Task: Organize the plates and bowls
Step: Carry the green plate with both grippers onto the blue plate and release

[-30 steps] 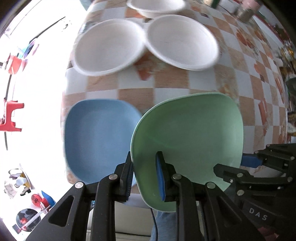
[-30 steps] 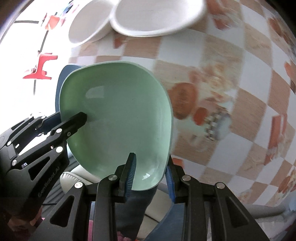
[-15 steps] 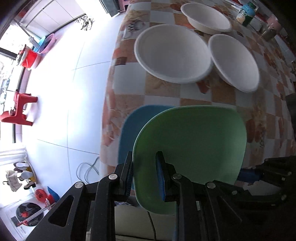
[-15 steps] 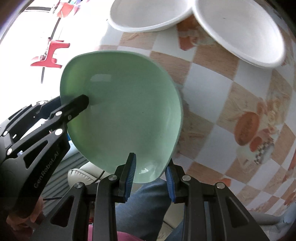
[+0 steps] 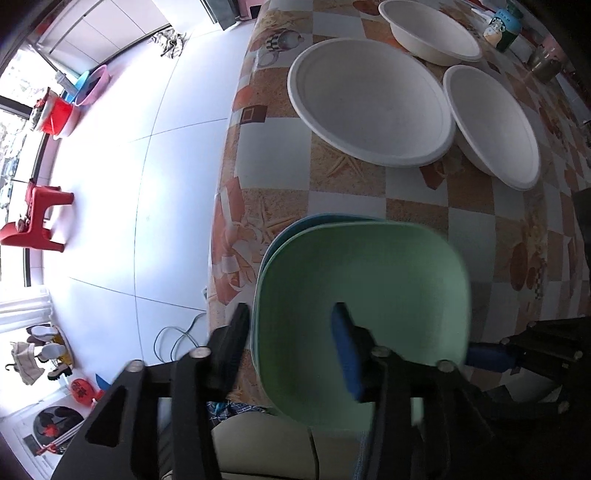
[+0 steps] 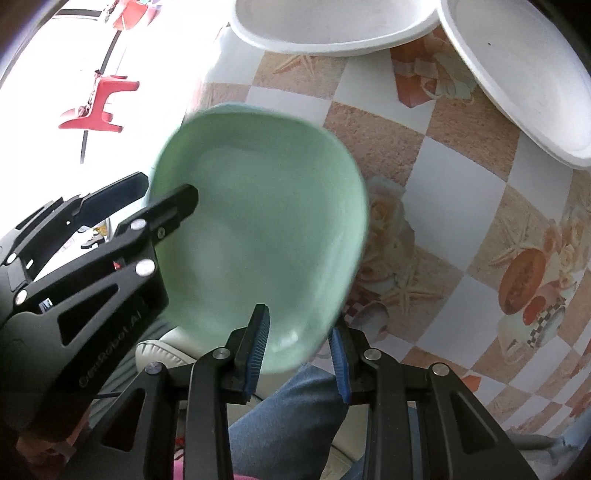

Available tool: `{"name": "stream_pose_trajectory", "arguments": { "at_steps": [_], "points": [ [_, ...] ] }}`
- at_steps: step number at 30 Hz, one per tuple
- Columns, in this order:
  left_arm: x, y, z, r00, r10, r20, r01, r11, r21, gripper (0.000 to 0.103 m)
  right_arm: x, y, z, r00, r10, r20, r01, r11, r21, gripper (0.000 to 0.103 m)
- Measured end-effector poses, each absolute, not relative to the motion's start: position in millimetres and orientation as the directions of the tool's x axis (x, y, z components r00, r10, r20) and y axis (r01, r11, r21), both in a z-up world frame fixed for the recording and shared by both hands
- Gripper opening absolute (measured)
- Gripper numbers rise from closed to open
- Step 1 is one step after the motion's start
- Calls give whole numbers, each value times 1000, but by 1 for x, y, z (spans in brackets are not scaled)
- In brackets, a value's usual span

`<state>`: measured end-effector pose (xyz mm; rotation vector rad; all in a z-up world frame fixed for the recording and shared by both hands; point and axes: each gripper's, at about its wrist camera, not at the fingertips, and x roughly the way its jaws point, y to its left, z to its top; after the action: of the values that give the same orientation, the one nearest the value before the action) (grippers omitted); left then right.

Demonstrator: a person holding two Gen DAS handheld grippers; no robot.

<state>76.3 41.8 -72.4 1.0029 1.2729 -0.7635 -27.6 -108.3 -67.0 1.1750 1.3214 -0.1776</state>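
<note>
Green plate (image 5: 369,295) sitting nested on top of a blue plate (image 5: 295,229) at the near edge of the checkered table (image 5: 273,177), only a thin blue crescent of the lower one peeking out along the far-left rim. Nothing inside the green plate; slightly motion-blurred in both views.

Left gripper (image 5: 291,343) straddling the green plate's left rim, jaws just opened and now standing well apart: dark outer finger (image 5: 236,332) outside the rim, blue-padded finger (image 5: 343,350) over the plate's inside, neither seen pressing on it. Seen from the right wrist as black arms (image 6: 162,206) reaching in over the plate's left edge.

Right gripper (image 6: 299,347) at the plate's near rim, jaws just widened a little, one blue pad (image 6: 258,343) over the inside and the other below the rim; rim between the pads with a gap showing on each side, so released rather than clamped.

Further back on the table, three empty white bowls: a large one (image 5: 369,99), another just to its right (image 5: 491,122) with rims almost touching, a third behind (image 5: 432,33). A green jar (image 5: 502,26) at the far edge. A red stool (image 5: 33,218) on the white floor beyond the table. Blue-jeaned leg (image 6: 291,406) below the right gripper.
</note>
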Motion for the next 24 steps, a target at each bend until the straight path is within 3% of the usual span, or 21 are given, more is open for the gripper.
{"name": "stream_pose_trajectory", "arguments": {
  "at_steps": [1, 3, 8, 24],
  "points": [
    [72, 40, -71, 173, 68, -983, 898, 398, 186, 69, -42, -112, -66, 322, 492, -809, 694, 459, 555, 62],
    [75, 41, -62, 183, 60, -981, 893, 406, 192, 74, -52, -118, -65, 327, 473, -818, 701, 459, 546, 86],
    [67, 40, -50, 165, 34, -986, 889, 428, 164, 78, -89, -133, -73, 324, 443, -836, 741, 431, 516, 86],
    [26, -8, -46, 101, -39, -994, 946, 313, 84, 78, -178, -180, -99, 347, 404, -847, 855, 235, 462, 86]
  ]
}}
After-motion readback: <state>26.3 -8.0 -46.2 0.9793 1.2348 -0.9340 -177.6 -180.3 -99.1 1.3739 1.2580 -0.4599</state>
